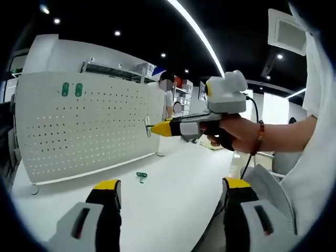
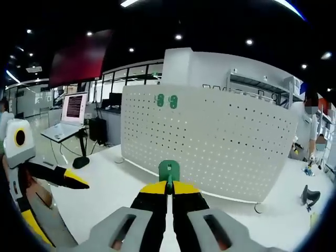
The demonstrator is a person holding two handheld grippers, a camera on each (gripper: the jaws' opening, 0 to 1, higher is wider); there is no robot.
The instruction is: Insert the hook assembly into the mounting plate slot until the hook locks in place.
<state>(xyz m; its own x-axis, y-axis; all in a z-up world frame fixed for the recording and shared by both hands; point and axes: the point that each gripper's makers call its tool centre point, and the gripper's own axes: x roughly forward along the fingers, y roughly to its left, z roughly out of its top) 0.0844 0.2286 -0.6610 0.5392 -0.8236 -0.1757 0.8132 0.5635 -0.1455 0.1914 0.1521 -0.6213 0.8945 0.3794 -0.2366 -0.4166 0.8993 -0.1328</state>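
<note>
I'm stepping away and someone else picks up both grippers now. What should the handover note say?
Right gripper: shut on a green hook, held short of the white pegboard.
Left gripper: open, holding nothing, low over the white table.
Two green hooks already sit near the pegboard's top edge; one spare hook lies on the table in front of the board.
Done: hook picked up.
Left: push it into the pegboard holes until it locks.
</note>
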